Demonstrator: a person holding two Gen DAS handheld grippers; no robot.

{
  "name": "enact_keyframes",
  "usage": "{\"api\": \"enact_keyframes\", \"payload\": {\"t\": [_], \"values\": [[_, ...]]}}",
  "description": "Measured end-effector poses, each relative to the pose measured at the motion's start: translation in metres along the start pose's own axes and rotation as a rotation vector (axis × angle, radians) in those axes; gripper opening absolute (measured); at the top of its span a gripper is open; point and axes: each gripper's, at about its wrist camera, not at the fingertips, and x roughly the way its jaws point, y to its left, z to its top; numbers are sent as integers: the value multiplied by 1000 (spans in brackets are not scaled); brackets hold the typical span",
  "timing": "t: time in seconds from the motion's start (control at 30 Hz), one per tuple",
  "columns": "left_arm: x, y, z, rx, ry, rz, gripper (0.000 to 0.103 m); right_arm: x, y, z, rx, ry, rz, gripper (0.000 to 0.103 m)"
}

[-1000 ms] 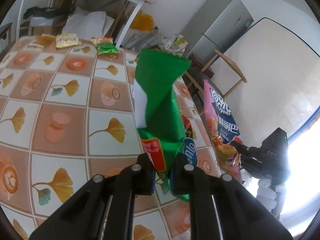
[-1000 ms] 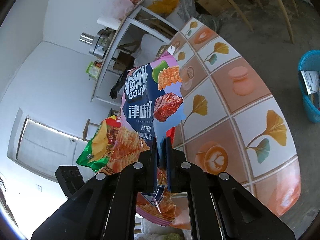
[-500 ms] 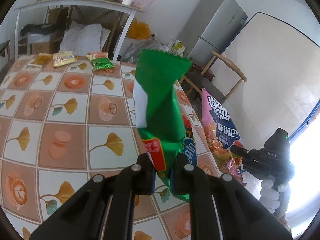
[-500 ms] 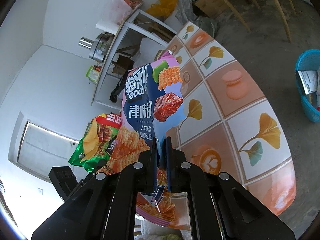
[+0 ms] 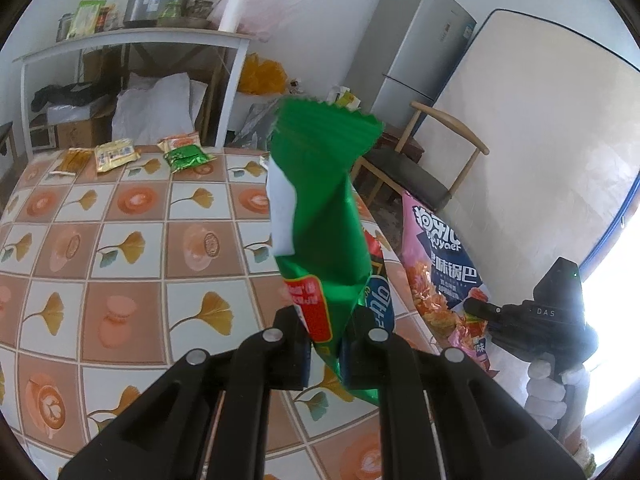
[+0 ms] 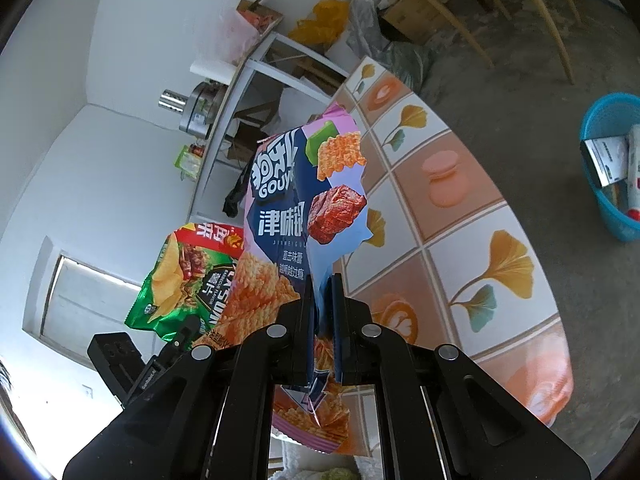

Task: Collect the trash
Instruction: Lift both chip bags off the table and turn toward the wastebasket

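Pinching a crinkled green foil snack bag (image 5: 320, 216), the left gripper (image 5: 326, 354) holds it upright; at its three o'clock, the right gripper (image 6: 322, 312) clamps a pink-and-navy crisp packet (image 6: 288, 216).

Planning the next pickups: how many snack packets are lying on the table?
3, at the table's far edge: orange-brown packet, yellow packet, green packet. The held green bag may hide more.
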Motion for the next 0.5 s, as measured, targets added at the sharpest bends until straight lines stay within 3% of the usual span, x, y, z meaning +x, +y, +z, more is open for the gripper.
{"api": "enact_keyframes", "payload": {"t": [0.2, 0.5], "values": [[7, -19, 11, 26, 12, -56, 10, -30, -14, 4, 25, -76, 3, 6], [52, -82, 38, 112, 85, -231, 10, -144, -74, -9, 157, -362, -111, 6]]}}
